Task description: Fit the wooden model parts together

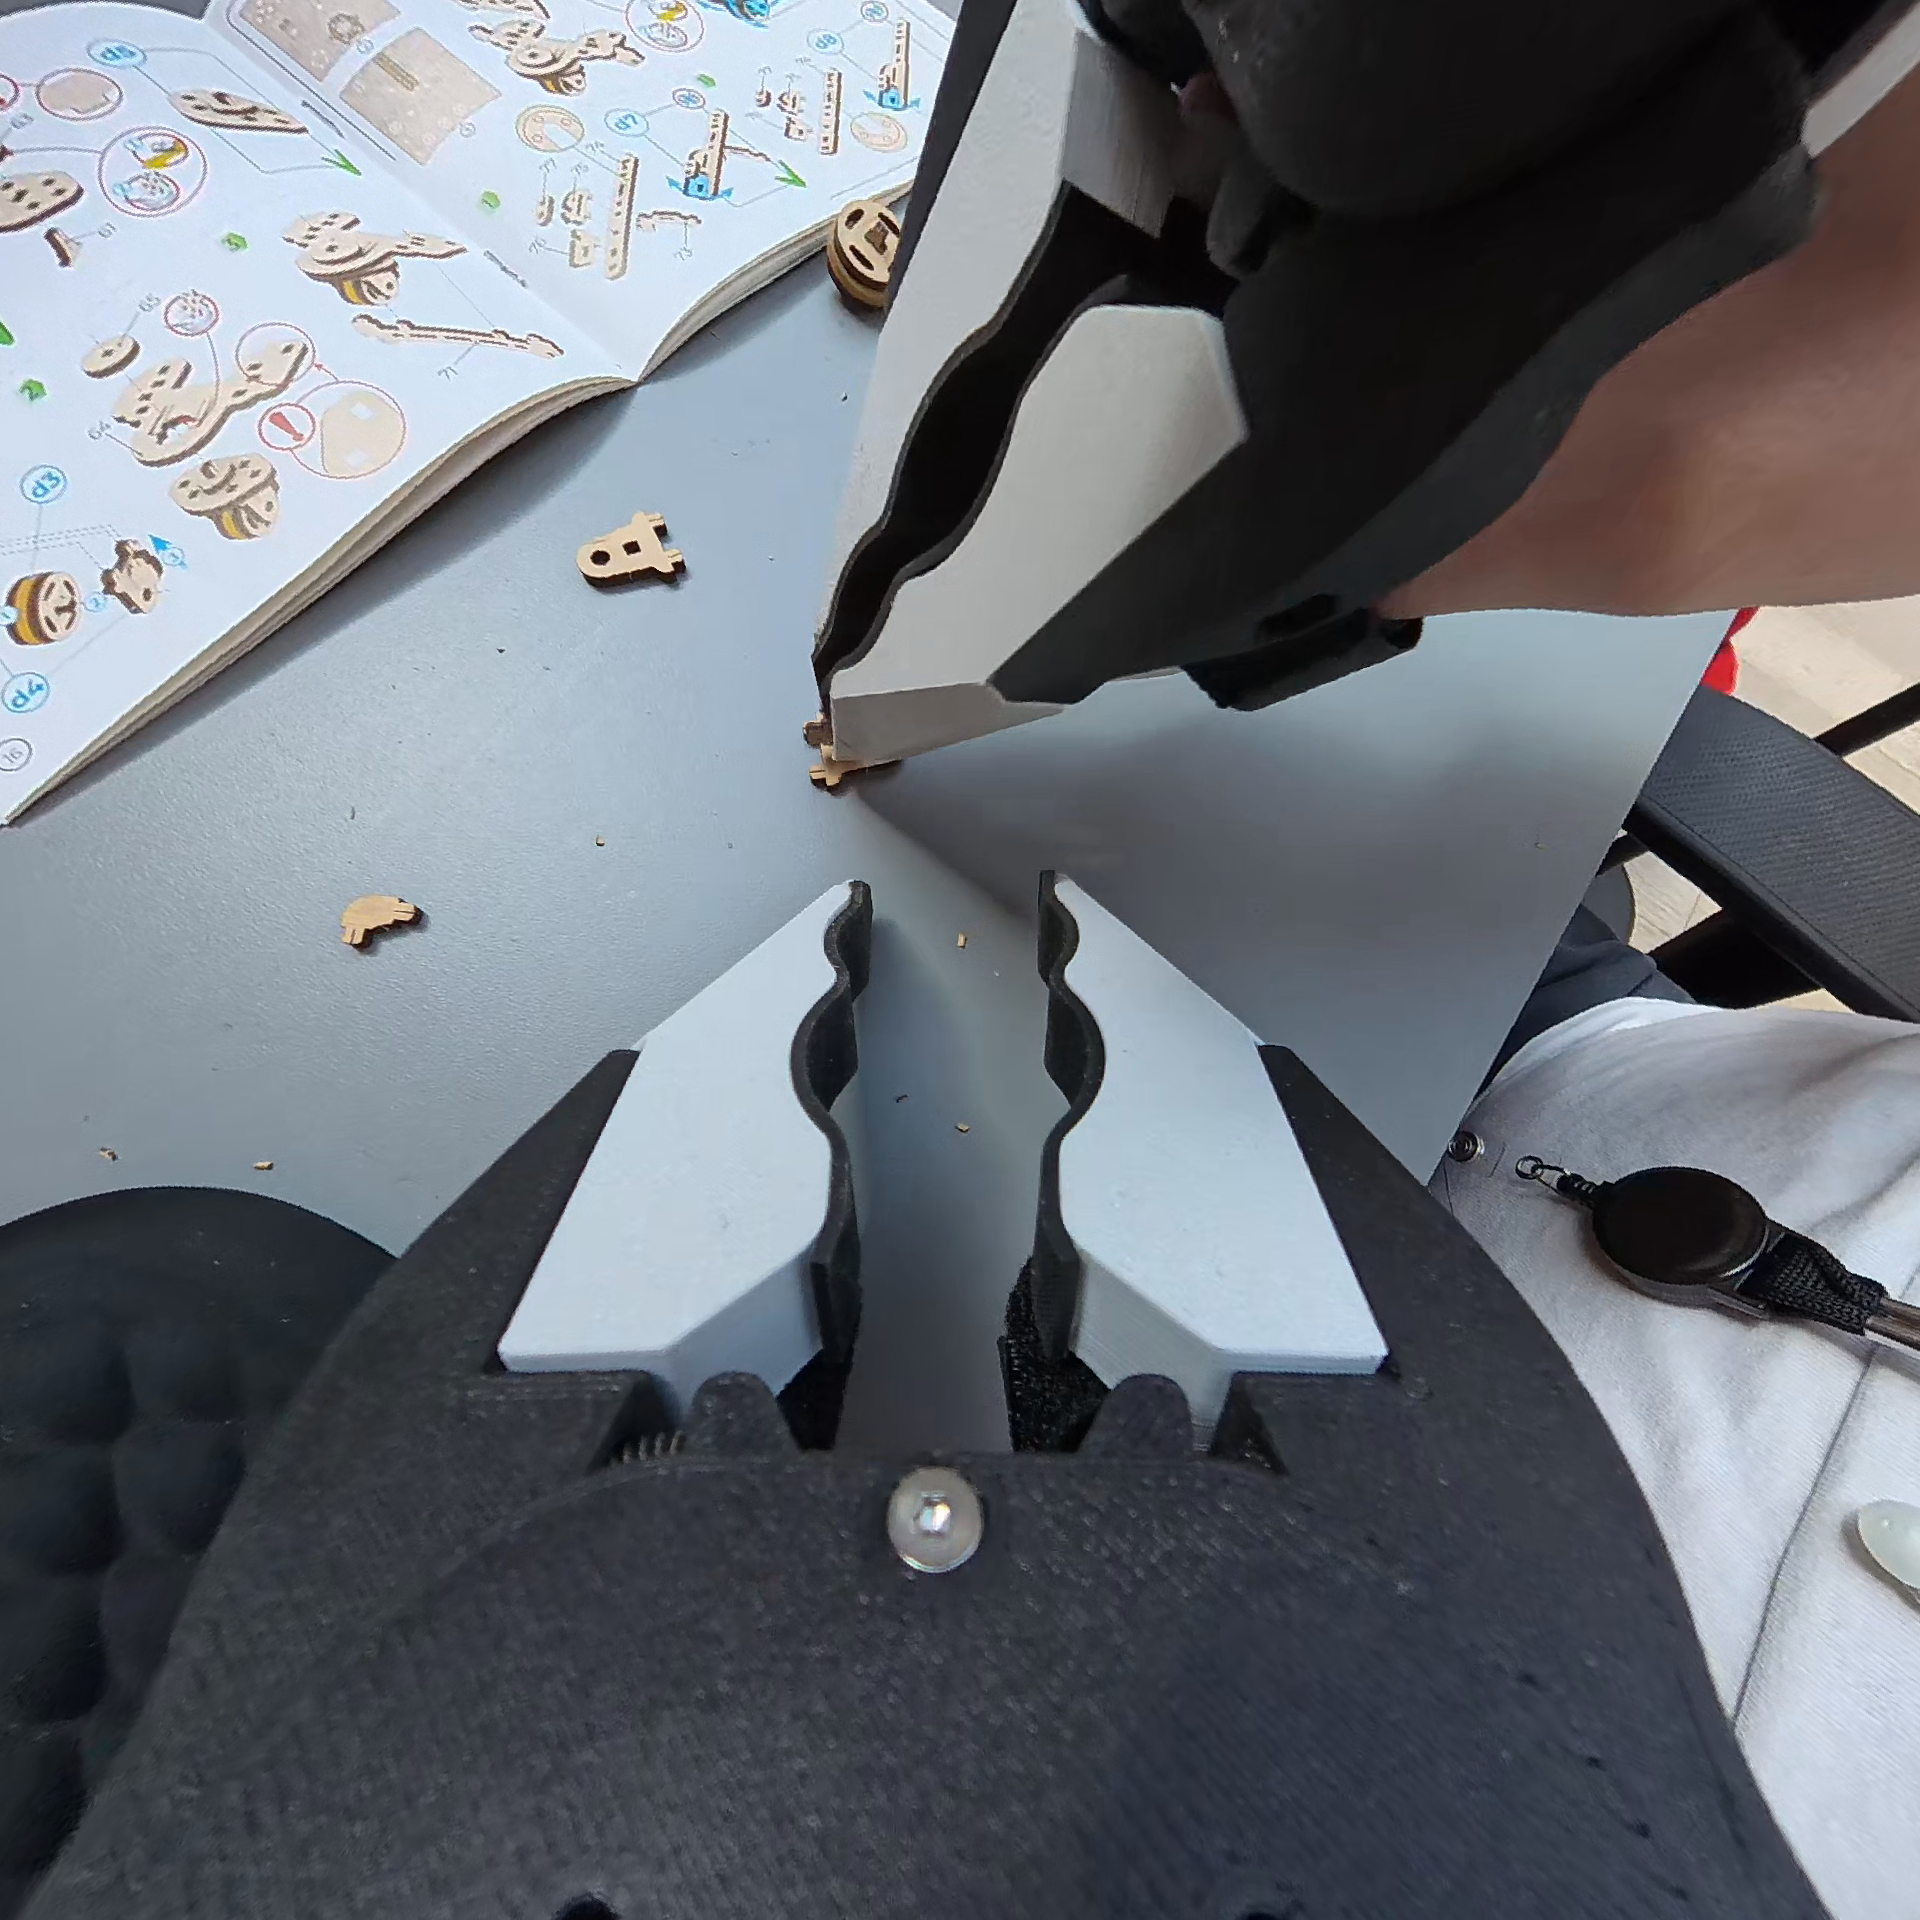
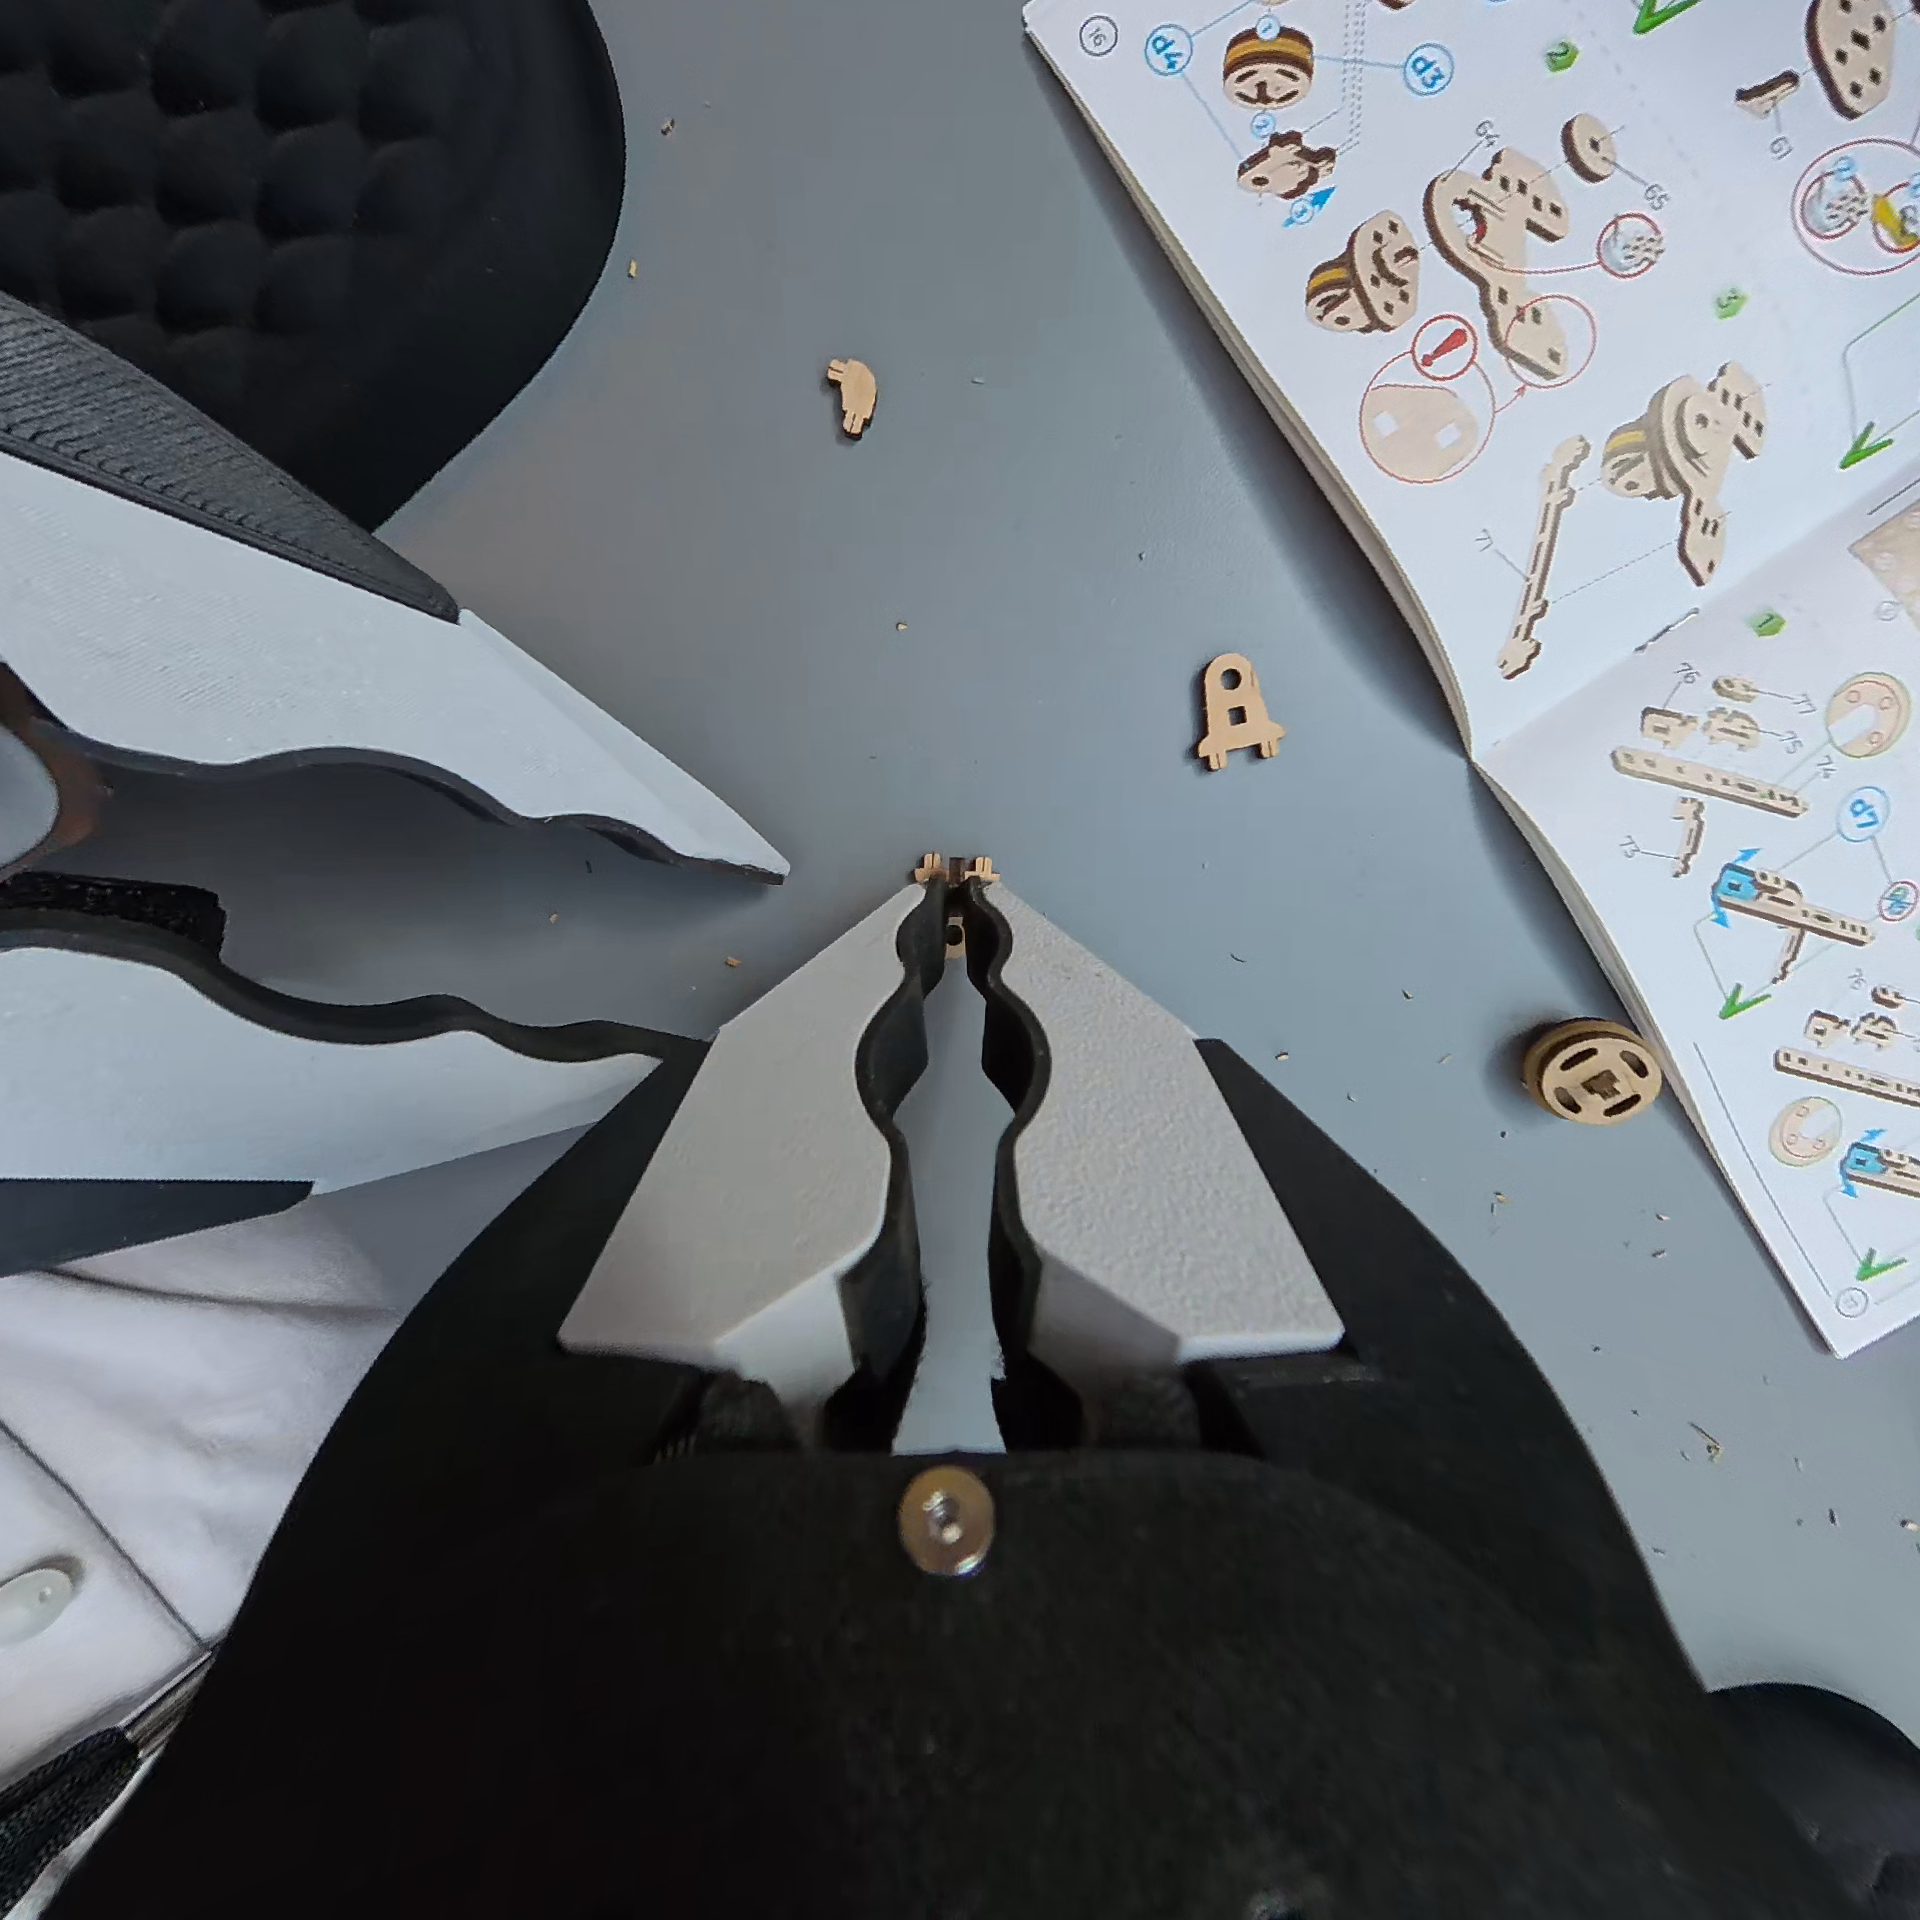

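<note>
My right gripper (image 2: 954, 891) is shut on a small wooden part (image 2: 956, 871) whose notched end sticks out past the tips, low over the grey table (image 2: 935, 623). The left wrist view shows the same right gripper (image 1: 831, 717) with the wooden part (image 1: 831, 764) under its tips. My left gripper (image 1: 951, 894) is open and empty just in front of it, and its fingers (image 2: 623, 821) show at the left of the right wrist view. Loose on the table lie a keyhole-shaped part (image 1: 629, 551) (image 2: 1236, 715), a small curved part (image 1: 379, 920) (image 2: 854, 395) and a round wooden wheel (image 1: 864, 252) (image 2: 1592, 1070).
An open instruction booklet (image 1: 312, 260) (image 2: 1610, 520) lies on the table beside the wheel. A black cushioned chair seat (image 1: 156, 1403) (image 2: 260, 208) borders the table edge. A person's white shirt with a black badge reel (image 1: 1683, 1236) is close by. Wood crumbs dot the table. Less than 4 cm separates the two grippers' tips. The right tips stand about 12 cm off the round wooden wheel (image 2: 1592, 1070). Look for it in the left wrist view (image 1: 867, 245) too.
</note>
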Action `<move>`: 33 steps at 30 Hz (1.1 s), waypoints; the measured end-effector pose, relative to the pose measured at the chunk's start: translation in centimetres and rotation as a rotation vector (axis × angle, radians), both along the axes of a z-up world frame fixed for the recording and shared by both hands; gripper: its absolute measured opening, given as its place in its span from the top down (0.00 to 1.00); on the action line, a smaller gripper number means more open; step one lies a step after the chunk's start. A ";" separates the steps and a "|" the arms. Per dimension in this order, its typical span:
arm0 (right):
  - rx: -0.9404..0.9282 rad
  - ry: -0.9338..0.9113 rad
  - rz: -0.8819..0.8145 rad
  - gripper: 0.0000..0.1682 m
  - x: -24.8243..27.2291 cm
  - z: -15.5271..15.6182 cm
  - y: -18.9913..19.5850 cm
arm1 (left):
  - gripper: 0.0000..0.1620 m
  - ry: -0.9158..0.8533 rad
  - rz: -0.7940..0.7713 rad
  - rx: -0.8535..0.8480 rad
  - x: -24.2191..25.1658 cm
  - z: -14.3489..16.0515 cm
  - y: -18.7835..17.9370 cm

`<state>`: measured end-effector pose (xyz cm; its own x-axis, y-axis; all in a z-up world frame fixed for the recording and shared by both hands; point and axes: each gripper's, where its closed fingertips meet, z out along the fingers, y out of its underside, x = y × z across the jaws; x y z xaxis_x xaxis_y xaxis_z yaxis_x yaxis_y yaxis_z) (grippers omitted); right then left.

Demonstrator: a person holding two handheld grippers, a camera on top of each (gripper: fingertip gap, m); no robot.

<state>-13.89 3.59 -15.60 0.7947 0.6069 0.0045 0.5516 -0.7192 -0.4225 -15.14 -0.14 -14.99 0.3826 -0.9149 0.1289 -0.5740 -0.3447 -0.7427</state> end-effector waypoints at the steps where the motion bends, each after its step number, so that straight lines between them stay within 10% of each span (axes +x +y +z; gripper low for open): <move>1: -0.008 0.000 0.008 0.98 0.0 -0.1 0.0 | 0.81 -0.002 0.002 -0.002 0.0 0.0 0.0; 33: -0.163 0.055 0.195 0.98 -0.7 0.3 -0.5 | 0.81 -0.054 0.003 -0.043 -0.2 0.4 -0.3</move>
<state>-14.61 3.12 -15.26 0.6590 0.7379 -0.1460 0.6658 -0.6625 -0.3432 -15.31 -0.40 -14.61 0.3770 -0.9067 0.1889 -0.5325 -0.3791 -0.7568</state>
